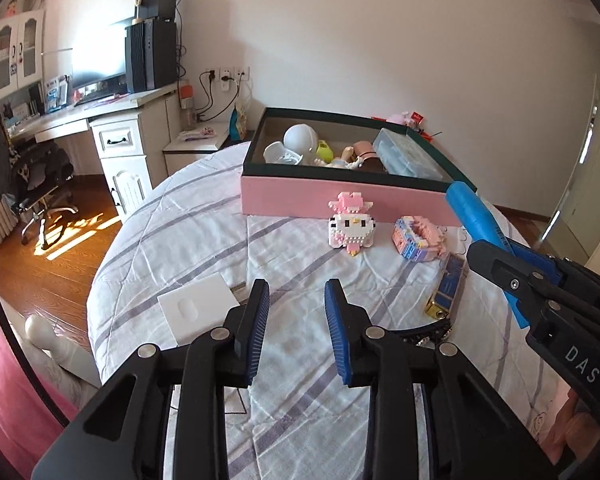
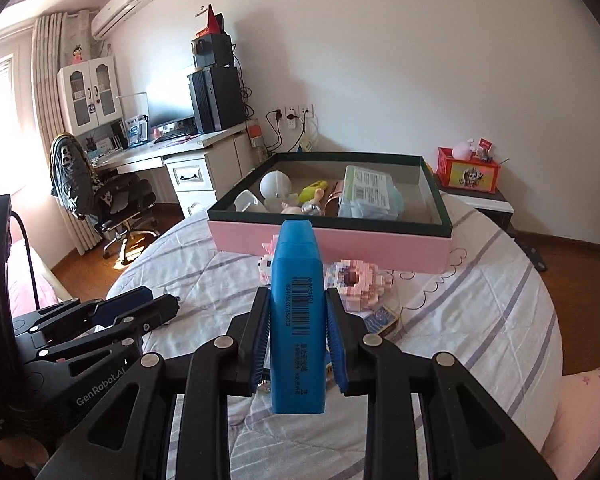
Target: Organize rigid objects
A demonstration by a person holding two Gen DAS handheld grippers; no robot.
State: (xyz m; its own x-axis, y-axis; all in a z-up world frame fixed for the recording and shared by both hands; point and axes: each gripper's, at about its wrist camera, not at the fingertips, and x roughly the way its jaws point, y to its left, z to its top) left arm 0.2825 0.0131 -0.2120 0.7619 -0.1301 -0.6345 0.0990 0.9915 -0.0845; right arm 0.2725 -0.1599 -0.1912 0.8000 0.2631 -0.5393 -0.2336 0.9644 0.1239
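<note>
A blue plastic marker (image 2: 296, 320) with a barcode stands between the pads of my right gripper (image 2: 296, 296), which is shut on it. From the left wrist the same marker (image 1: 476, 216) sticks out of the right gripper (image 1: 494, 246) toward the near right corner of the pink box (image 1: 340, 200). The box (image 2: 328, 244) has a dark green rim and holds several toys and a clear case. My left gripper (image 1: 296, 286) hovers low over the striped quilt, open, with nothing between its fingers. Ahead of it lie a pink-and-white block figure (image 1: 352, 224) and a pink block model (image 1: 418, 238).
A white square box (image 1: 196, 310) lies just left of the left gripper. A blue-and-gold pack (image 1: 446, 288) and a dark chain (image 1: 432, 328) lie to its right. The bed drops to wooden floor at left, where a desk (image 1: 112, 116) and chair (image 1: 24, 176) stand. A red box (image 2: 468, 170) sits on a nightstand.
</note>
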